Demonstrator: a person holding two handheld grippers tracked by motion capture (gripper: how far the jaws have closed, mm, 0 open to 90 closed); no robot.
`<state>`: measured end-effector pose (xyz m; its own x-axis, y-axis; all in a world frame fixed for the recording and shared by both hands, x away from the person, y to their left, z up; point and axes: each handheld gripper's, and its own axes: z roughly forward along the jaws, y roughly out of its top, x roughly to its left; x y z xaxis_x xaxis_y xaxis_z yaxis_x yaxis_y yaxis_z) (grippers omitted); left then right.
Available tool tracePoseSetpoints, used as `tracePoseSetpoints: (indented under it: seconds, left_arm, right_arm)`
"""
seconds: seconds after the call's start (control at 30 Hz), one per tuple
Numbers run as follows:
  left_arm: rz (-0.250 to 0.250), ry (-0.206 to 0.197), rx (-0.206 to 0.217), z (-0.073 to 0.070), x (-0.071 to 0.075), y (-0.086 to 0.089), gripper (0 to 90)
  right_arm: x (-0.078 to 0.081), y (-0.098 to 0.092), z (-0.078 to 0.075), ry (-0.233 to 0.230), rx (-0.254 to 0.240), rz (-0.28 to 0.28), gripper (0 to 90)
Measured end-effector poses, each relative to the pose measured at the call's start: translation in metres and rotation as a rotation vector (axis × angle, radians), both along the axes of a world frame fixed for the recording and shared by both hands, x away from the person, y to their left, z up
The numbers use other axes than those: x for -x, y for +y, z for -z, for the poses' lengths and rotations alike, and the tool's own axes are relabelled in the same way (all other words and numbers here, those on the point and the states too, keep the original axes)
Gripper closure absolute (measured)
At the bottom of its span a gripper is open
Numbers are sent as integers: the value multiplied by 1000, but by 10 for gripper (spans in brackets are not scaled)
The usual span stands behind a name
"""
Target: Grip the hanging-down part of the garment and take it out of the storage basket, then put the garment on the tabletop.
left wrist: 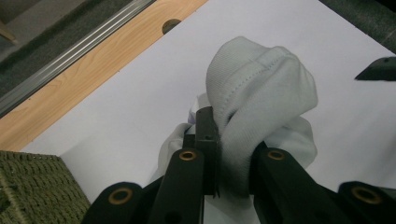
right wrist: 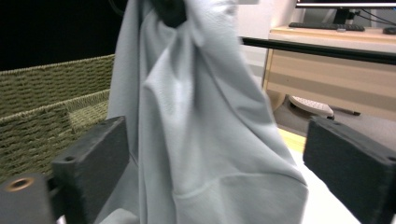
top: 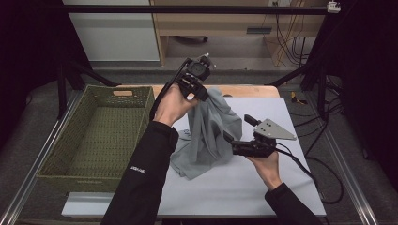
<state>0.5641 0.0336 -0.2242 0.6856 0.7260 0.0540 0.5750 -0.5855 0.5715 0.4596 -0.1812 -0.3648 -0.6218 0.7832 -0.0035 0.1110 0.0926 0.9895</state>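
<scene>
Left gripper (top: 202, 96) is raised above the far side of the table (top: 263, 187), its jaws clamped on a bunch of grey cloth (top: 209, 133). From its own camera the fold (left wrist: 254, 100) bulges up between the two black jaws, which pinch it tight. From that grip the cloth hangs down in a loose cone, and its lower edge rests on the white tabletop near the middle, just right of the basket (top: 98, 136).

Right gripper (top: 237, 129) sits lower, on the right side of the hanging cloth, held level and pointing left toward it. Its jaws stand wide apart, and the pads (right wrist: 93, 158) do not press on anything. In its own view the cloth (right wrist: 201, 140) hangs between and just beyond the two jaws, with a gap on each side. A grey three-cornered plate tops this gripper, and its cable trails off to the right edge of the table.

The green woven basket stands on the left, beside the white sheet, with its near corner visible by the left gripper's jaws (left wrist: 37, 186). A strip of bare wood (left wrist: 93, 70) shows along the table's far edge.
</scene>
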Motion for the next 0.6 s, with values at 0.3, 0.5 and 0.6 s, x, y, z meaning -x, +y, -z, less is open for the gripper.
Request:
tracePoseSetpoints:
  seconds: [0.3,0.5,0.6]
  left_arm:
    - [31,11,-11,14,2,2,825]
    - [39,3,1,27,5,6,824]
    - [49,-2,20,35,7,8,823]
  right_arm:
    - [11,-31,15,13,-28,41,7]
    - [20,-42,23,19,-39,29,4]
    - [22,-46,28,29,-41,29,4]
